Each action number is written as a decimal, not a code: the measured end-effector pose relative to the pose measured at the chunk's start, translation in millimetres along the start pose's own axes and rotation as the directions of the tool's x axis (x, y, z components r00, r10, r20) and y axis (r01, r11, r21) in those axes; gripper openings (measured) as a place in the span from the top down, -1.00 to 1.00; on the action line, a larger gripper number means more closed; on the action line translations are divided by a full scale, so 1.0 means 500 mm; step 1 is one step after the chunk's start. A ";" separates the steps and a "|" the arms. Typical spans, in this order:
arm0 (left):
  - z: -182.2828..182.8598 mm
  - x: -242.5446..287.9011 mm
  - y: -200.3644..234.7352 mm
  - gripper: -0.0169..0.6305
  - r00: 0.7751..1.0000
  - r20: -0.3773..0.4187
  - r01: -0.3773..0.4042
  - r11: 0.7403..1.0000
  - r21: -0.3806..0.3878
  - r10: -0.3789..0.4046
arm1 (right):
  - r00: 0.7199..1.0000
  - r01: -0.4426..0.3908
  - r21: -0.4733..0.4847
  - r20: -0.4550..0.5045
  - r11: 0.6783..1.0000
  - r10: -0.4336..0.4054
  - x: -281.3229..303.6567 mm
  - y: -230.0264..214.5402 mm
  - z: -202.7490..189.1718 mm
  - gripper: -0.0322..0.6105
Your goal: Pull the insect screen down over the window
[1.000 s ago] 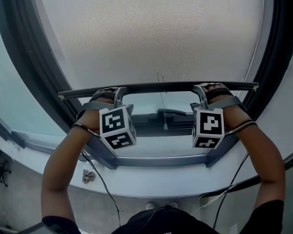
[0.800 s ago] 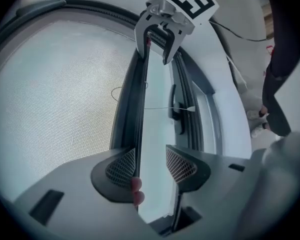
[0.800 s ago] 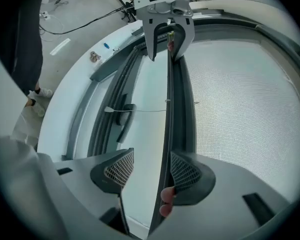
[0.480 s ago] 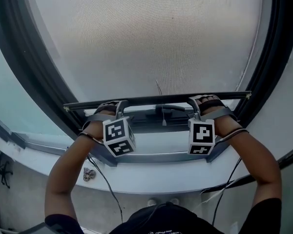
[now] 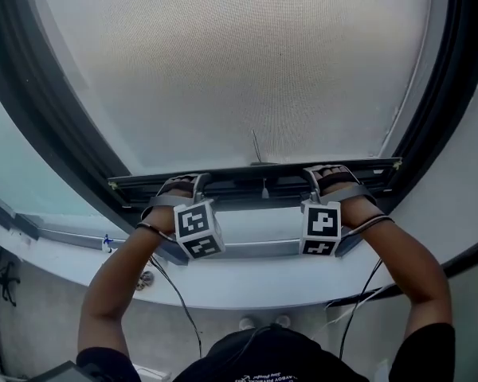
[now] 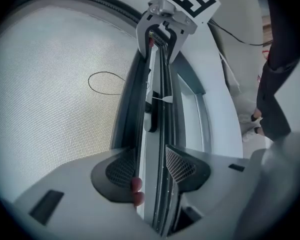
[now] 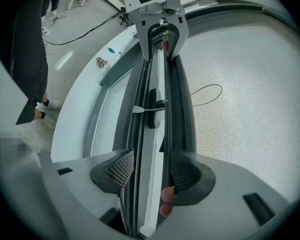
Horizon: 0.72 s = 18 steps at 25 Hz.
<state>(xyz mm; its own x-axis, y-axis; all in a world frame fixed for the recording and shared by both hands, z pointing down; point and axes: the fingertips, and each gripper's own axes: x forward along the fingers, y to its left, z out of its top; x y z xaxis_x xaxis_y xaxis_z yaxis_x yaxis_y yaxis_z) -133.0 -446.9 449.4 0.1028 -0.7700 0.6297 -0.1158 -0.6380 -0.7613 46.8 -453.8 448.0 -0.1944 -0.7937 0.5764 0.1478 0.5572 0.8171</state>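
Nearly down: left gripper (image 5: 179, 183) and right gripper (image 5: 327, 173) both clamped on the bar (image 5: 255, 171) of the screen (image 5: 247, 62); press evenly, bar level, until seated against the window frame (image 5: 247, 249).

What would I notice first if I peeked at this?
The big pale grey mesh insect screen fills the dark window frame. Along its bottom edge runs a dark metal pull bar, clamped by the left gripper and right gripper, each with a black-and-white marker cube.
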 end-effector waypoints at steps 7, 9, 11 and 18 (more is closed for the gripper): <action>-0.001 0.021 -0.023 0.36 1.000 0.008 0.014 1.000 -0.006 -0.014 | 1.000 -0.026 0.009 -0.005 1.000 0.026 0.015 0.026 -0.002 0.19; -0.005 0.028 -0.027 0.36 1.000 0.002 0.020 1.000 -0.006 -0.020 | 1.000 -0.017 0.022 0.009 1.000 0.016 0.021 0.027 0.001 0.19; -0.005 0.028 -0.026 0.36 1.000 -0.001 0.016 1.000 -0.005 -0.016 | 1.000 0.003 0.058 0.030 0.998 -0.005 0.024 0.024 0.003 0.19; -0.001 0.026 -0.026 0.36 1.000 0.019 0.005 1.000 -0.011 -0.005 | 0.987 0.048 0.324 0.128 0.945 -0.094 -0.040 -0.008 0.025 0.19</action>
<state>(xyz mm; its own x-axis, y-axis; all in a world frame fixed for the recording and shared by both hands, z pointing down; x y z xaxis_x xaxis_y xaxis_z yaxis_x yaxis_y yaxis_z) -130.4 -448.7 467.7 0.1218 -0.7665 0.6306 -0.1256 -0.6421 -0.7563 37.9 -437.3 433.1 -0.3296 -0.8049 0.4935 -0.1834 0.5673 0.8028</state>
